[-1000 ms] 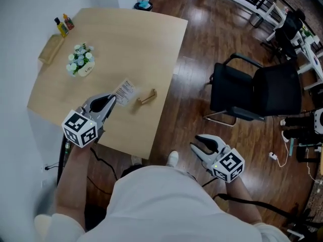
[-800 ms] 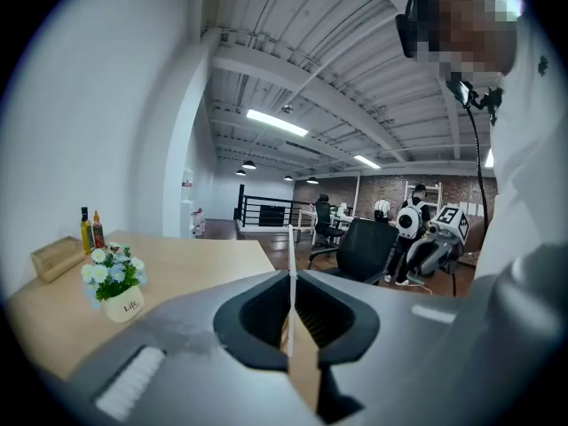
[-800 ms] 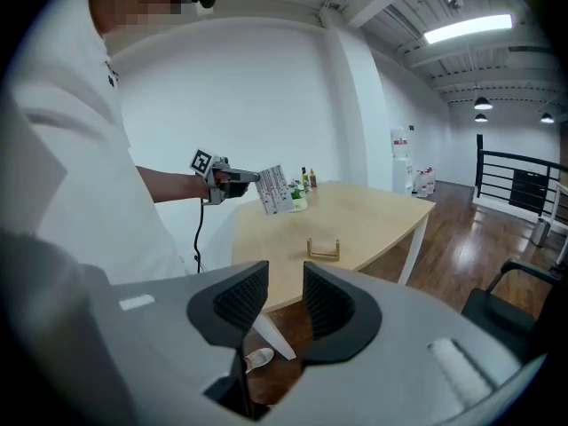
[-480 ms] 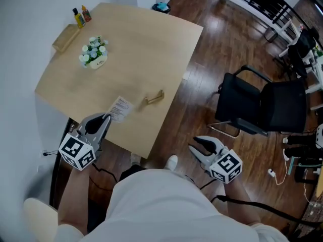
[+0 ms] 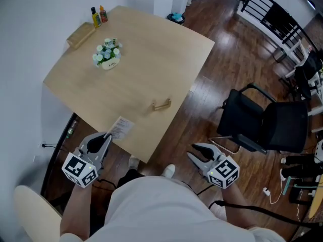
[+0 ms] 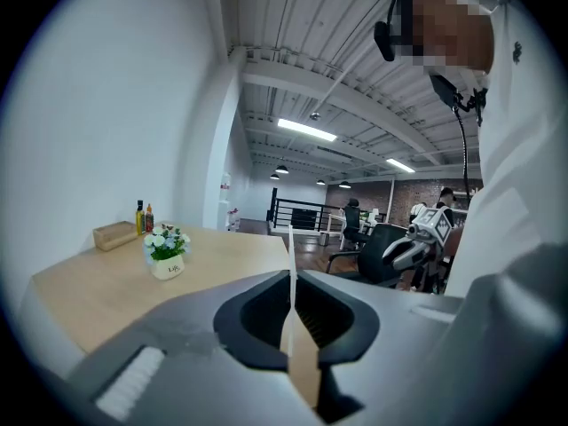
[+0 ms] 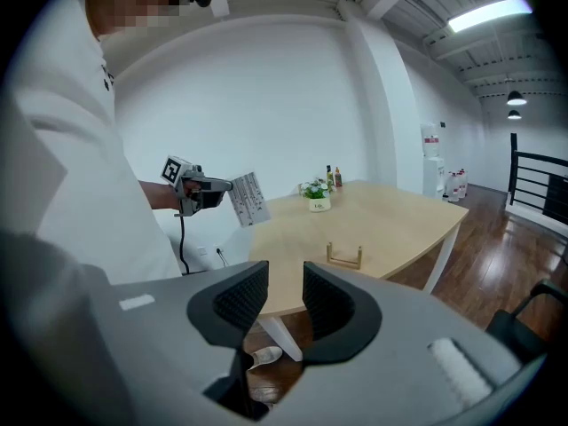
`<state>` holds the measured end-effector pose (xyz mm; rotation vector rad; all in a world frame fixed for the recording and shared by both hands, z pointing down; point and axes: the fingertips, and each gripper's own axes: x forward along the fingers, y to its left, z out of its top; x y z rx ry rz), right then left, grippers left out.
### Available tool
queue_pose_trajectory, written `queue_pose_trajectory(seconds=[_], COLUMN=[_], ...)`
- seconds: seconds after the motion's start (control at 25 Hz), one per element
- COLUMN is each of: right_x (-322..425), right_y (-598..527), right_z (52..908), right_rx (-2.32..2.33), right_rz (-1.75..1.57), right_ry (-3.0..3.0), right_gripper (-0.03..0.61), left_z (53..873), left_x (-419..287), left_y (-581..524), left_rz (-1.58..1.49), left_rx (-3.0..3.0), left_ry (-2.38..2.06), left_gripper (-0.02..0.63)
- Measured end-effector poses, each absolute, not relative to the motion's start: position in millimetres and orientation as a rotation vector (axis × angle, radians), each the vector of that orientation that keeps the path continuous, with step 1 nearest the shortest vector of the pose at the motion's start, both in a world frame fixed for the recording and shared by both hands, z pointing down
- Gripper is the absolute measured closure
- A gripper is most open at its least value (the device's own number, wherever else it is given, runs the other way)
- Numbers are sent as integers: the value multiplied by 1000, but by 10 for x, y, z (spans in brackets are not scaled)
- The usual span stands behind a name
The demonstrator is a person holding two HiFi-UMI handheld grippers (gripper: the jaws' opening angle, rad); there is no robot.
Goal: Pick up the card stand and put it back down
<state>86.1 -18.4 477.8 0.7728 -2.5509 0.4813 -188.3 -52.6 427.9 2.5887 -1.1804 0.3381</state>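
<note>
The card stand (image 5: 161,104) sits upright on the table (image 5: 146,54), close to the table's near edge and well apart from the flower pot (image 5: 107,55) at the table's far side. It is a small, low, tan piece made of a flat base bar with a short post rising at each end. Nothing stands in it.

The left gripper (image 5: 107,136) is held just off the table's near corner. Its fingers are clamped on a printed white card (image 5: 121,127), which the left gripper view shows edge-on and pinched between the pads. The card's free end reaches back over the table's edge. Keeping the card out here probably leaves the stand bare and light, so it can be lifted without the card tipping out.

The right gripper (image 7: 286,302) waits off the table's right side, over the wooden floor. Its fingers are spread apart with nothing between them, and they point toward the stand. This looks like a ready posture for the pick-up, which has not yet begun. The thin posts and low bar suggest a narrow pinch across the base would suit the stand best.
</note>
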Motion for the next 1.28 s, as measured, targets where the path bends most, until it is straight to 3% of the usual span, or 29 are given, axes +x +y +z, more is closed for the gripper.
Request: queue_pose_trajectory(seconds=[0.64, 1.28], right_x=[551, 772], right_y=[-231, -16], right_z=[4737, 4765], right_rx=[635, 914], right_rz=[414, 512], right_ry=[-2573, -2498], right_gripper=[452, 453], left_z=[4271, 4163], left_x=[-2055, -1796], left_y=[-245, -1034], left_rz=[247, 345], left_rx=[2546, 2747], left_ry=[-1241, -903], left_gripper=[597, 597])
